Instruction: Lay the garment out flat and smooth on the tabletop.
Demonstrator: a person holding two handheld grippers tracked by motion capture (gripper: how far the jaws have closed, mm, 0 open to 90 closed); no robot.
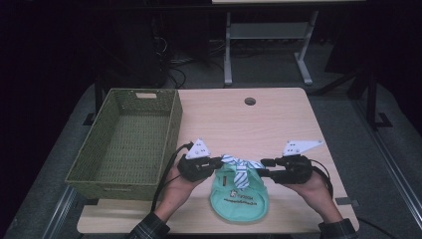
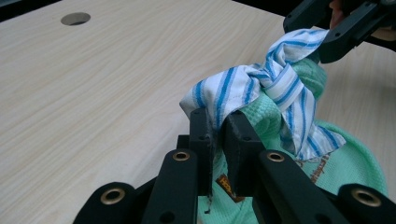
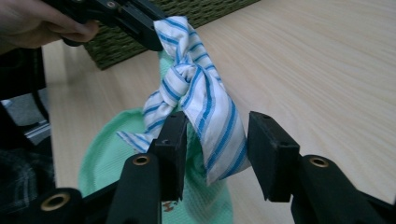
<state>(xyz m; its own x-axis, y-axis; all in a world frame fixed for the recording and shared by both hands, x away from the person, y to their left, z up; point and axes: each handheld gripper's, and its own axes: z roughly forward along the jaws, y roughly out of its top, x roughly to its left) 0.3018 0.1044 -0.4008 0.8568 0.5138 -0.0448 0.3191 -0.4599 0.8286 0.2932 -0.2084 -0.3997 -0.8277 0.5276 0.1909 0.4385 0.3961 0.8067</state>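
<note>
Jaws of the left hand-held gripper (image 2: 215, 122) clamp the striped cloth (image 2: 261, 88), while the right hand-held gripper (image 3: 217, 140) stands apart around its other end.

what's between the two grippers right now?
In the high view, the knotted striped cloth spans between the left gripper and the right gripper, above the green garment.

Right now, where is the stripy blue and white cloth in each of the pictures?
High view: the striped cloth lies low in the middle, on top of the green garment, between the two grippers.
Left gripper view: right of centre, one end pinched in the left gripper.
Right gripper view: centre, its loose end hanging between the open jaws of the right gripper.
Shared landmark: the knot in the cloth over the green garment.
</note>
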